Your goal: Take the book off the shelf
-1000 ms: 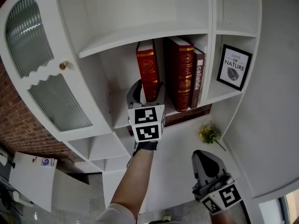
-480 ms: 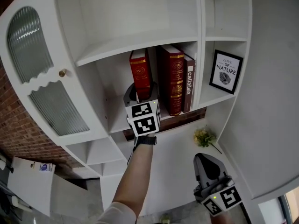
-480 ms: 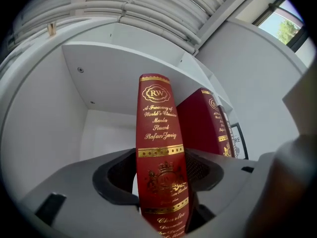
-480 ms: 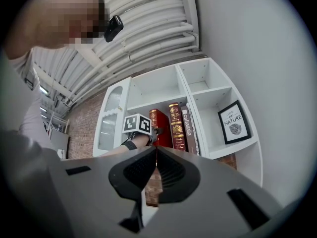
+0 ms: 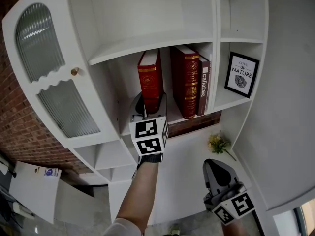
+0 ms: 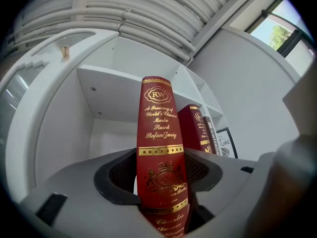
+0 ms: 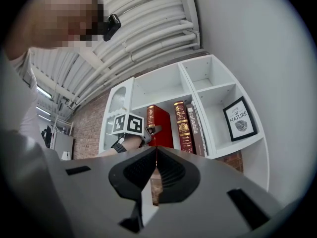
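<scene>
Left gripper [image 5: 151,102] had the lower spine of the red book [image 5: 150,77] between its wide jaws, which had just been closing, and the pads looked seated on both covers; the book stood upright in the shelf [image 5: 127,127], apart from the two other books [image 5: 189,80] to its right. Best move, I'd judge: keep the squeeze firm and draw straight back, book upright, so it doesn't twist in the pads or clip the board above. Right gripper [image 5: 216,167] hung low, jaws together on nothing, free to support the underside once clear.
</scene>
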`<state>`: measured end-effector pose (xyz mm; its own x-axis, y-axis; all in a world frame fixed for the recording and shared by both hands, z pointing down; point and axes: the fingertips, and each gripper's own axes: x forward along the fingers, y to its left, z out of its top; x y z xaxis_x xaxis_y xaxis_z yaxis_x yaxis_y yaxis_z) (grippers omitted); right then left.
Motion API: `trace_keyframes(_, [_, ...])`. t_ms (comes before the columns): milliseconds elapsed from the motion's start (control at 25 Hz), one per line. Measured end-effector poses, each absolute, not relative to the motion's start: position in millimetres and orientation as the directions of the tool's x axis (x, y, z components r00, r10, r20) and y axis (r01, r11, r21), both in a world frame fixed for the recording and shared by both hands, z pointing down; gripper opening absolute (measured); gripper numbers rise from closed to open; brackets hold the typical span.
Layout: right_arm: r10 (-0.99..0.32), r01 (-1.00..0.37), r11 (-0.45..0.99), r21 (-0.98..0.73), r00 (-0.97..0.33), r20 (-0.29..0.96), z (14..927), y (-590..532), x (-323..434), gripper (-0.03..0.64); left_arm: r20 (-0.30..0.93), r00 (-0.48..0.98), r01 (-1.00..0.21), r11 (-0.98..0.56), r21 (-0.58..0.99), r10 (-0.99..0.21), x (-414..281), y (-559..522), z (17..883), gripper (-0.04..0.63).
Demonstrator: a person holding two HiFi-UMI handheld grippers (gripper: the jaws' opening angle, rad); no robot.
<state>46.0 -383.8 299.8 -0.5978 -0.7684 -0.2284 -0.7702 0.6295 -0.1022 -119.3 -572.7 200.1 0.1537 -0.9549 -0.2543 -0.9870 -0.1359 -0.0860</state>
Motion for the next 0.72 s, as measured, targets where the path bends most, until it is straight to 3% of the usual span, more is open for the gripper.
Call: trace_keyframes(720, [-0.693, -0.706, 0.707, -0.04, -0.68, -0.241, 283.3, -348.6, 18.2, 0.015, -0.286, 0.204, -0.979, -0.192, -0.068, -0.936, -113.0, -437.4, 209.2, 0.268])
